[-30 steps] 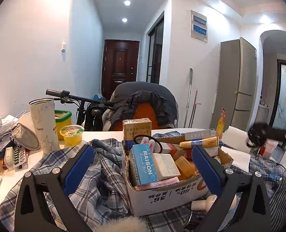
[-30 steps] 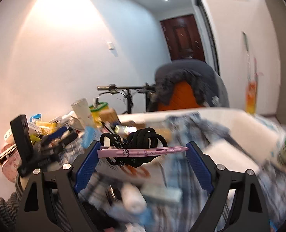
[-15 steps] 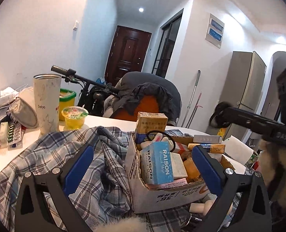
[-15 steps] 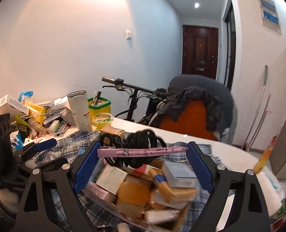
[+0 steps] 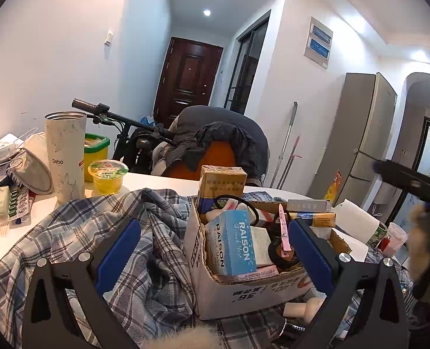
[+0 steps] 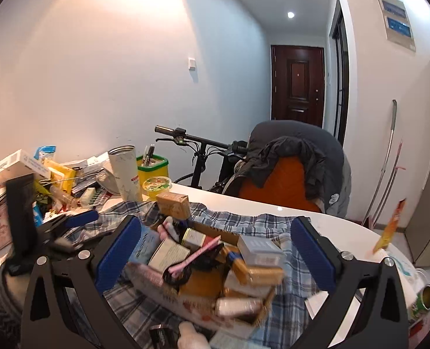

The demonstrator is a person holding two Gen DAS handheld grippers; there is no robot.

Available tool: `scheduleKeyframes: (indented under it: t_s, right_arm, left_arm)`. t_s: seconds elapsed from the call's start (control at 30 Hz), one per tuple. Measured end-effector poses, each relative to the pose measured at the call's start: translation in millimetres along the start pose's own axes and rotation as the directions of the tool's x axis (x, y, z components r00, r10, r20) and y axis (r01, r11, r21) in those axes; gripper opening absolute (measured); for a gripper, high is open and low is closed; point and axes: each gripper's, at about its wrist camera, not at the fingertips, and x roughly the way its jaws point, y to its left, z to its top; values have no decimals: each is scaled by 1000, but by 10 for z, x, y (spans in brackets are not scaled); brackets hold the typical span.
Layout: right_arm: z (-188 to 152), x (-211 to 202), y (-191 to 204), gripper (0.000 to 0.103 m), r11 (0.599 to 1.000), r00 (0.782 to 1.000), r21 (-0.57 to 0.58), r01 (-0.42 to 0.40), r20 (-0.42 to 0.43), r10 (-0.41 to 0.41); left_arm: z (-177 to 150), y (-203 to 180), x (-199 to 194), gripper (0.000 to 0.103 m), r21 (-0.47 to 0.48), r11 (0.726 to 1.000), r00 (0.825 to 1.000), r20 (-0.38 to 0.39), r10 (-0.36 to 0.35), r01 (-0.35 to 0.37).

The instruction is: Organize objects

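A cardboard box (image 5: 244,296) full of medicine boxes sits on a plaid shirt (image 5: 98,232). A pink hair clip (image 5: 283,232) with black hair ties (image 5: 276,253) lies in the box, also seen in the right wrist view as the clip (image 6: 194,254) resting on the packets. My right gripper (image 6: 215,250) hangs above the box (image 6: 203,311), its jaws opening wide with nothing between the pads. My left gripper (image 5: 215,250) stands open just before the box, holding nothing; it shows at the left in the right wrist view (image 6: 69,229).
A white tumbler (image 5: 65,157), a jelly cup (image 5: 108,176) and a green-lidded tub (image 5: 95,151) stand behind the shirt. Loose packets pile up at the left (image 6: 40,174). A paper roll (image 5: 357,224) and an open can (image 6: 424,299) are at the right. A chair with a jacket (image 6: 296,163) is beyond the table.
The pink clip with the hair ties has left my right gripper's pads and now lies in the box. The right jaws spread wider and drew back. The left view rolled slightly.
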Motion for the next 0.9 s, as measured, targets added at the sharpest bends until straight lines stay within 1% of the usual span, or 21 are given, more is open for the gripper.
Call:
scheduleKeyframes:
  t_s: [0.23,0.37,0.47,0.53,0.63,0.73,0.83,0.9]
  right_arm:
    - [-61,-586,76,103,999,1000,-38,-5,23,6]
    - [-200,-724,22,103,1000,1000,-9,11,21,-11]
    - [-414,-682,-75,103,998,1000,61,10,-9,-10]
    - [-587,-596,-138,103,994,999,112,-2,-41,7]
    - [-839,-471,-216,103,987,997,160,-8,-72,20]
    - [-973,-329,-298,103,986,993,166,6,-117,14]
    - [-991,-228,-405,103,989,990,148,18,-142,4]
    - [-1012,-138,-502,103,987,986,148,62,-163,-37]
  left_arm:
    - [-7,-17,-4,103,5,1000,1000,0,-4,4]
    - [-14,-52,-10,103,20,1000,1000,-1,-8,8]
    - [-27,-96,-14,103,40,999,1000,0,-11,11]
    - [-30,-111,-15,103,50,999,1000,0,-12,12]
    - [-35,-130,-9,103,63,998,1000,-1,-18,18]
    - [-47,-146,9,103,72,997,1000,-12,-26,27]
    - [-64,-175,41,103,86,996,999,-30,-34,37]
    - [-69,-191,46,103,95,995,999,-33,-34,36]
